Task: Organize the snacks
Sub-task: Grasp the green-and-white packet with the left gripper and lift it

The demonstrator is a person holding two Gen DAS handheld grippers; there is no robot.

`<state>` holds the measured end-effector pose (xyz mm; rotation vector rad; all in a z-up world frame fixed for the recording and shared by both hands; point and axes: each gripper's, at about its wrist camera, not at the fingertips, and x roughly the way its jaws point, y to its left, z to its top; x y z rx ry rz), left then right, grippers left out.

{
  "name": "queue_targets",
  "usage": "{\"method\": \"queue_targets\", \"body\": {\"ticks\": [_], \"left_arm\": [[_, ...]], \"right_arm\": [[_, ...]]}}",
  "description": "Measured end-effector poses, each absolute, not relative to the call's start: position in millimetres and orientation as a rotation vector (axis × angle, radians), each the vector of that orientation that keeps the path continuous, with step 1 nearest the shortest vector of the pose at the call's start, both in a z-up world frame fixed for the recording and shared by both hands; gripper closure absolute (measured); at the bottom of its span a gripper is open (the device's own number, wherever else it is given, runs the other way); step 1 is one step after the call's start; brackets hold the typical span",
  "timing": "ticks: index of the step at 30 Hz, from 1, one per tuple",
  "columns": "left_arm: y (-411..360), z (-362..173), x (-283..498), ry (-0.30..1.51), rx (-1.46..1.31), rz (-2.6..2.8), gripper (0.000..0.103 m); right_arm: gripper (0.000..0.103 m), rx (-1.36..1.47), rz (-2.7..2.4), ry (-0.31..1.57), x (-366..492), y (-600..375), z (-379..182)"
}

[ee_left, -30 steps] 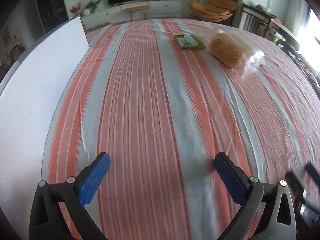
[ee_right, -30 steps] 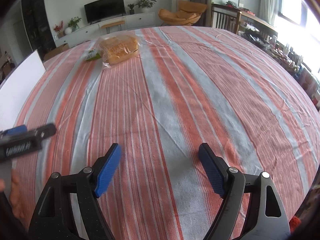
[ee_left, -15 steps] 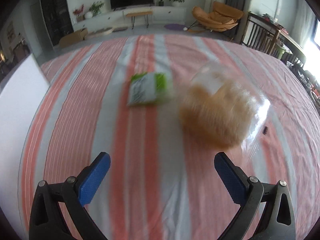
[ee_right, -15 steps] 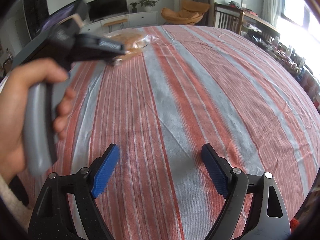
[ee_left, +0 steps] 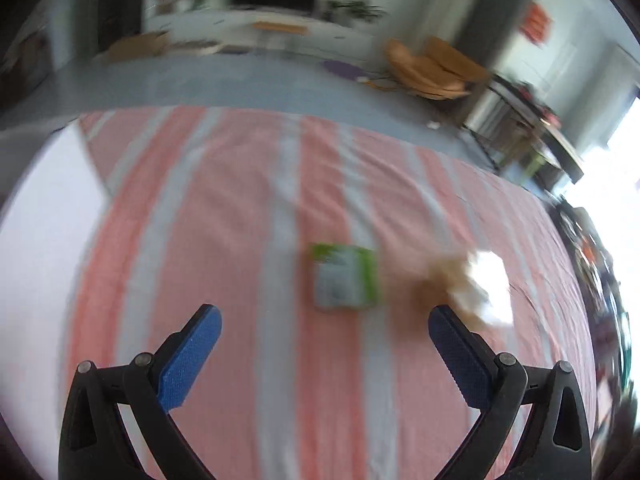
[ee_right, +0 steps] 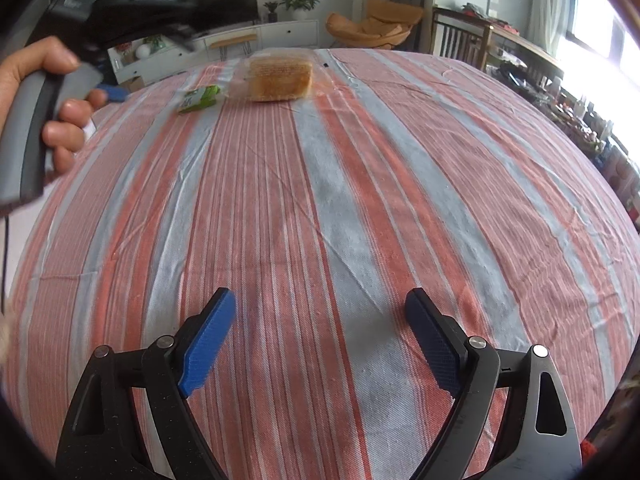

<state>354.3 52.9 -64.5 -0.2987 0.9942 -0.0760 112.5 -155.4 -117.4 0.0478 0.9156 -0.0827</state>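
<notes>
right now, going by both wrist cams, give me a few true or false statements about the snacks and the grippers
1. The green packet lies left of the bagged bread in the right wrist view. True.
2. The right gripper is shut on the bread. False: its jaws are open over bare striped tablecloth.
3. The left gripper holds nothing. True.
4. The bread is unwrapped. False: it sits in a clear bag.
5. The packet is stacked on the bread. False: they lie side by side.

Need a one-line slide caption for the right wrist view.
Right tool open and empty over the striped tablecloth; left tool nears the green packet beside the bagged bread.
</notes>
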Motion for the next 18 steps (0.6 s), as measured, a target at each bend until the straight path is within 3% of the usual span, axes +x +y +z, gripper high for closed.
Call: {"method": "queue_targets", "body": {"ticks": [4, 13, 16, 17, 18], "left_arm": [[59.6, -80.4, 380.9, 1.108, -0.245, -0.093, 0.001], [-16.8, -112.4, 415.2, 1.161, -0.025, -0.068, 0.002], [-26.0, -116.7, 408.7, 1.108, 0.022, -0.056, 0.033], [-26.0, -114.0, 402.5, 1.070, 0.028, -0.068, 0.053], [-25.0, -113.8, 398.5, 1.066, 0.044, -0.069, 0.053]], "right_arm": [[0.014, 0.048, -0.082, 0.916, 112.7, -155.6, -117.5], [0.014, 0.047, -0.082, 0.915, 112.9, -155.4, -117.5], [0.013, 0.047, -0.081, 0.915, 112.6, -155.2, -117.4], [0.013, 0.047, -0.081, 0.916, 112.3, -154.9, -117.1], [0.013, 0.047, -0.081, 0.916, 112.3, -154.9, -116.7]]}}
